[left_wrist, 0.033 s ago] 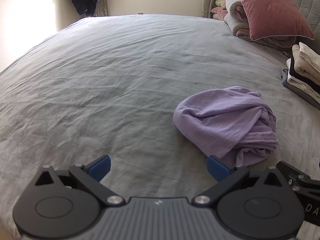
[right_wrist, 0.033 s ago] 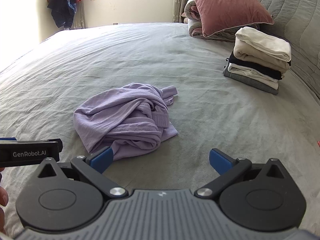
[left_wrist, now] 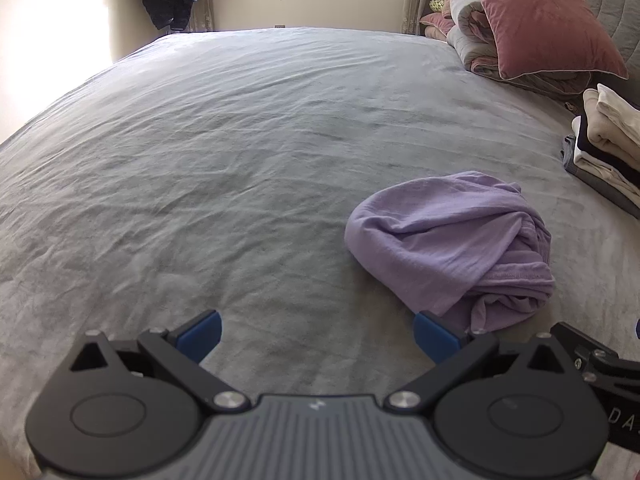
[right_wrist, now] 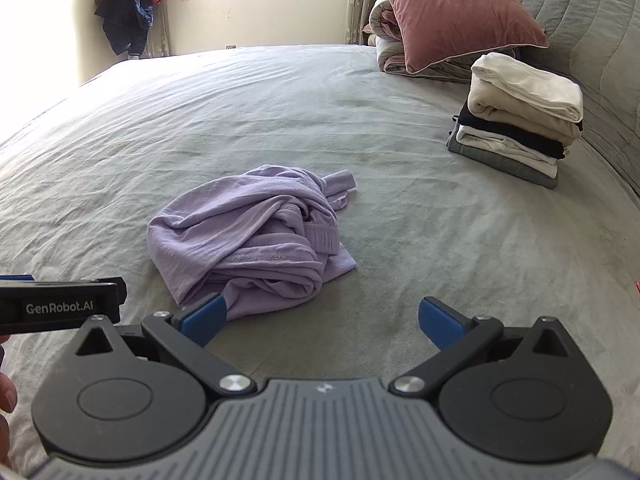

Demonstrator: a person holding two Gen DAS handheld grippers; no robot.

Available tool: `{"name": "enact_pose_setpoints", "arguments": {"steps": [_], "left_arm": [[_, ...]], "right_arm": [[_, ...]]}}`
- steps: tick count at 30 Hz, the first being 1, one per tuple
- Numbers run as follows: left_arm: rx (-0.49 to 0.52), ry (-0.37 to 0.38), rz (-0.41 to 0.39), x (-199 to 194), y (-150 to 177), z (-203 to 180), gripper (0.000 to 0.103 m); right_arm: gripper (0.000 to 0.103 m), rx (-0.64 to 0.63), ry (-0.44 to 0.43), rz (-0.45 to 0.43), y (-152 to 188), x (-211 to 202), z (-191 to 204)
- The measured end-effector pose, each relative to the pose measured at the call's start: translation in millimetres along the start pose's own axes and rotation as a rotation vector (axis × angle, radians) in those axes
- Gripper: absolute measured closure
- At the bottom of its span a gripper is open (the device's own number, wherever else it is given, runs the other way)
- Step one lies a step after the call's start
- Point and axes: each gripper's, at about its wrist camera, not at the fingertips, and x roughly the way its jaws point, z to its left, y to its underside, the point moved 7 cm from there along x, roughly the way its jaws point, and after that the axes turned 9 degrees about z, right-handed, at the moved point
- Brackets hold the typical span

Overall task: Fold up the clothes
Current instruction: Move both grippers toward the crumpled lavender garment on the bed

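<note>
Lying crumpled on the grey bed [left_wrist: 240, 160], a lilac garment [right_wrist: 248, 236] sits just ahead of both grippers. From the left gripper [left_wrist: 316, 336] it lies forward and to the right; from the right gripper [right_wrist: 320, 320], forward and to the left, about equally near. Both sets of fingers are spread and hold nothing. Soft, thin knit, bunched into a rounded heap with no clear long axis. A stack of folded clothes [right_wrist: 520, 120] rests well apart.

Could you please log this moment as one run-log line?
left gripper open | right gripper open | purple garment crumpled, untouched | folded stack beside pillow
</note>
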Motion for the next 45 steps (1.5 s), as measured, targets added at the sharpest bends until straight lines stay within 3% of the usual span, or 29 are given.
{"name": "enact_pose_setpoints", "arguments": {"steps": [10, 17, 45], "left_arm": [[-0.005, -0.031, 0.0, 4.3, 3.6, -2.9, 0.0], [-0.006, -0.007, 0.011, 3.4, 3.2, 4.3, 0.0], [0.02, -0.04, 0.073, 18.2, 6.9, 12.6, 0.0]], "right_arm": [[0.0, 0.046, -0.016, 0.06, 4.4, 10.9, -2.8], [0.0, 0.077, -0.034, 0.091, 7.5, 17.3, -3.6], [0.0, 0.119, -0.048, 0.157, 12.7, 32.1, -8.2]]}}
